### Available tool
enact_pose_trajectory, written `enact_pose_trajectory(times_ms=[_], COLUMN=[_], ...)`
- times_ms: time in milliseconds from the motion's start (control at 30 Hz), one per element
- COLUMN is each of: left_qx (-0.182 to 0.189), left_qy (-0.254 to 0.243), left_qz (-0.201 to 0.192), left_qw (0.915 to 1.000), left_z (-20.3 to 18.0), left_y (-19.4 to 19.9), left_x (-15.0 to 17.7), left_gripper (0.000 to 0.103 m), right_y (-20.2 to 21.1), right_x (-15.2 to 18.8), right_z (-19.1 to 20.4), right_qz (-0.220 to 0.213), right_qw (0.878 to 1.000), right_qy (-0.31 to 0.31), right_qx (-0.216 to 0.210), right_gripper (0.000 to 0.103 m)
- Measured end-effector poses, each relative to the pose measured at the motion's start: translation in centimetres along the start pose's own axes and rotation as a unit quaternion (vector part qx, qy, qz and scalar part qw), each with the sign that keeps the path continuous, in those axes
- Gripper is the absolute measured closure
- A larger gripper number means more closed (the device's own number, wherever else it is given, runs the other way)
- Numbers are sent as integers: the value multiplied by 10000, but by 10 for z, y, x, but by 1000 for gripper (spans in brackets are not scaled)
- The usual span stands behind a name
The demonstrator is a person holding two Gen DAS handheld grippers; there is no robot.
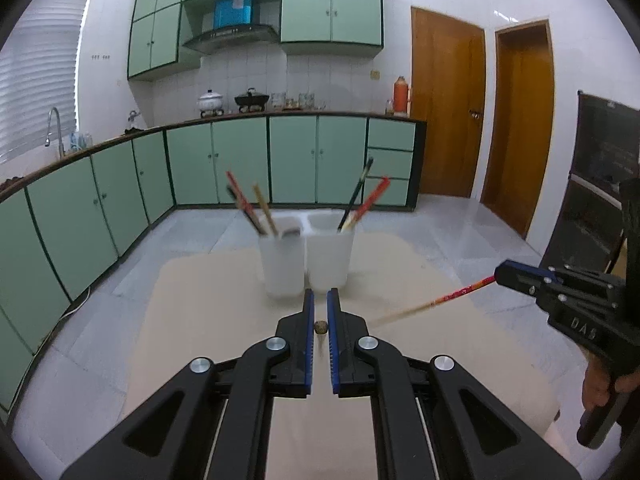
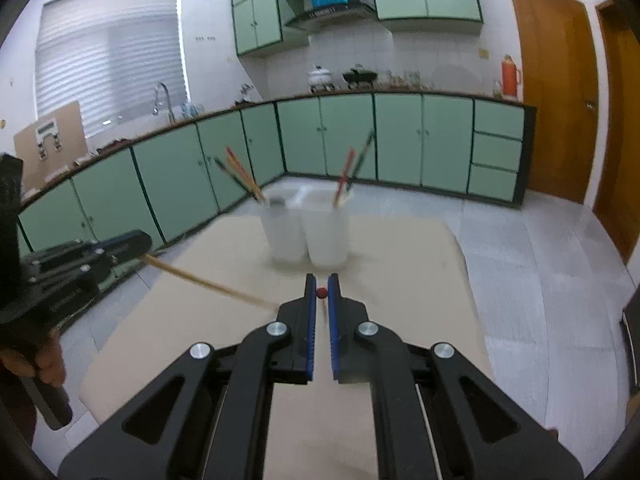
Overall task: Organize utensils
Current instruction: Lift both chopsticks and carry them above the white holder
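Green-cabinet kitchen; beige worktop (image 1: 208, 312) carries two white cups (image 1: 306, 258) dead ahead. Left gripper (image 1: 320, 312) jaws clamped on a tan chopstick (image 2: 208, 285), right gripper (image 2: 321, 292) on a red chopstick (image 1: 460, 293). Both chopsticks lie crosswise to the cups; both grippers appear about equally near.

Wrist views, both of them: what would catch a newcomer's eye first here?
Each gripper is shut on a chopstick: the left gripper on a tan chopstick, the right gripper on a red chopstick. Ahead on the beige mat stand two white cups side by side: the left cup and the right cup, each with chopsticks leaning outward. Green kitchen cabinets line the wall behind.
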State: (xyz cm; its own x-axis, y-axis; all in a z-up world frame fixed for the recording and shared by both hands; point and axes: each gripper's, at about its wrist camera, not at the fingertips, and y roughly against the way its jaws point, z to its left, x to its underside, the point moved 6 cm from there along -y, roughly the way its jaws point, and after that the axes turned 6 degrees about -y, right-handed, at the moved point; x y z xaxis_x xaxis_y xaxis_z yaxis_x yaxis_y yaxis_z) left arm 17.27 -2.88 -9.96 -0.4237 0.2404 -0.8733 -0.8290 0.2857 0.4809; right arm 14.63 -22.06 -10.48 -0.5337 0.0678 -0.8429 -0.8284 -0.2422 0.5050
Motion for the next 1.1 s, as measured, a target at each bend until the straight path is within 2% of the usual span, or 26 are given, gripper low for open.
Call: enact_pose_trajectory(times_ms=[233,400,567,800,1100], left_qx=[105,183,265,146,30], left_qy=[-102,-232,-243,-195,6], left_qz=[-241,-352,-567,-1112,-1342], left_qw=[9996,9989,9977,9935,9909], left_z=[7,5,10,28,57], left_y=[3,3,5,-1,-51], left_x=[-41,-63,-89,-152,-222], left_gripper=[97,97,97,97,97], right_y=[-4,-11,-14,-26,-63], right_x=[-62,-91,-123,-181,-239], right_z=[10,19,22,22,11], right_qz=[131,271,152,-217,-464], right_qw=[9986,9966,9960,9957,9961], right_qy=[275,414,372,248,89], right_qx=[-424,-661,-795,-865,-752], right_gripper=[98,98,98,98,98])
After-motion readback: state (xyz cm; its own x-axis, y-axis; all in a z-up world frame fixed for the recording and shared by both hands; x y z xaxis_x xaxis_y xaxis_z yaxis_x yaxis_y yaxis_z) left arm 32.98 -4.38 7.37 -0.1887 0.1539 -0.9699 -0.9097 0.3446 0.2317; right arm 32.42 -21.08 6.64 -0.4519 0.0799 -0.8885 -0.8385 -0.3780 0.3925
